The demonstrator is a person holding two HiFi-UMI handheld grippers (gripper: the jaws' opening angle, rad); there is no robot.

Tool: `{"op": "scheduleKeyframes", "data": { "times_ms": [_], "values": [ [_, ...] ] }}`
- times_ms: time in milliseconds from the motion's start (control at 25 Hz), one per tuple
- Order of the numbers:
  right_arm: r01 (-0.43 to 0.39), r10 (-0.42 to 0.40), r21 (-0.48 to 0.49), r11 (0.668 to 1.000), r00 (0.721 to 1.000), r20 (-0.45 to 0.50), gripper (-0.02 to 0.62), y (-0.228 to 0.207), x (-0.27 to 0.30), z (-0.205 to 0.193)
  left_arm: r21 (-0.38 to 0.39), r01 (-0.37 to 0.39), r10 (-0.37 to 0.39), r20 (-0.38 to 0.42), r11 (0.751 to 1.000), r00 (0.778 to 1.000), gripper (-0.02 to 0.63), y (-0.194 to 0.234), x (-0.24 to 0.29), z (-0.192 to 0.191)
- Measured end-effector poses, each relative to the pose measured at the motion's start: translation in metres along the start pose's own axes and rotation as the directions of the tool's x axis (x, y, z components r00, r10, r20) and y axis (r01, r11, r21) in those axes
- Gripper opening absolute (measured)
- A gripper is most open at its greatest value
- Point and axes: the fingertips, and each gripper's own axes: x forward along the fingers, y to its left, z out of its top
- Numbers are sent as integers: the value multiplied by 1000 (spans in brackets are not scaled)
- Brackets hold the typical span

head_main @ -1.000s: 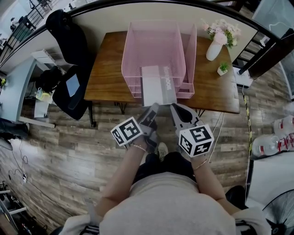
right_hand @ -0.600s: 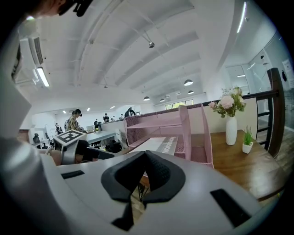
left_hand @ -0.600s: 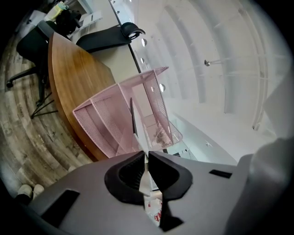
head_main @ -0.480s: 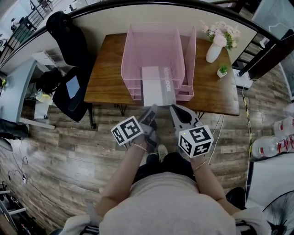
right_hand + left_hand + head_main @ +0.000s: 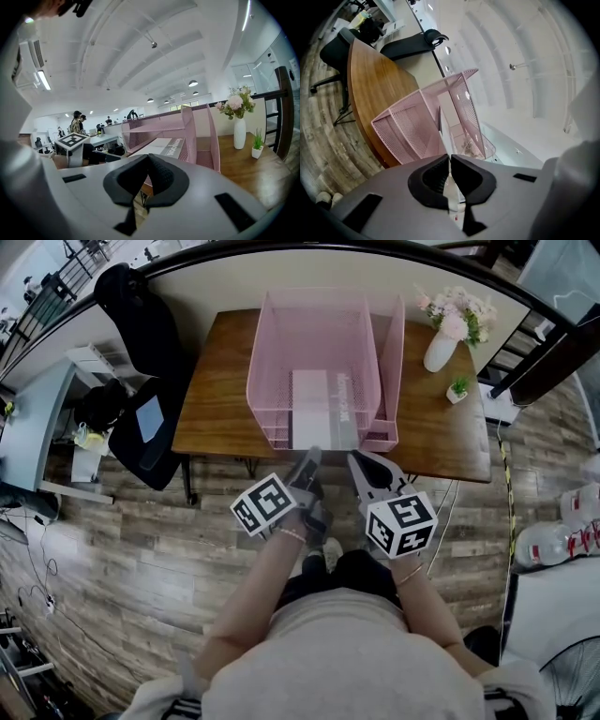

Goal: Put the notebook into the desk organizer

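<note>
- A wooden desk [image 5: 211, 390] is standing against a curved wall and bearing the pink mesh organizer [image 5: 267, 343].
- The notebook [image 5: 323, 409] is lying flat in its top tray, directly ahead of both grippers, with its near edge at the tray mouth.
- The left gripper [image 5: 309, 460] is pressing its jaws together on nothing, tips just short of that edge. This is judged to form a blunt pusher.
- The right gripper [image 5: 361, 465] is hovering alongside, jaws likewise together and empty.

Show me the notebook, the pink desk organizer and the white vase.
notebook [image 5: 311, 409], head view, white cover.
pink desk organizer [image 5: 260, 348], head view, left mesh wall.
white vase [image 5: 437, 351], head view, its body.
</note>
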Motion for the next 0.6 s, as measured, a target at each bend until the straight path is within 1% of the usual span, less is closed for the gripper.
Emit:
{"op": "scheduleKeyframes", "data": {
  "times_ms": [400, 600],
  "values": [
    [-22, 22, 7, 1000, 1000, 9, 12, -7, 17, 7, -24, -12, 13, 35, 1000, 999, 21, 5, 16, 18],
    [-39, 39, 15, 999, 999, 24, 12, -8, 22, 12, -61, -3, 6, 44, 998, 999, 30, 10, 21, 23]
  ]
}}
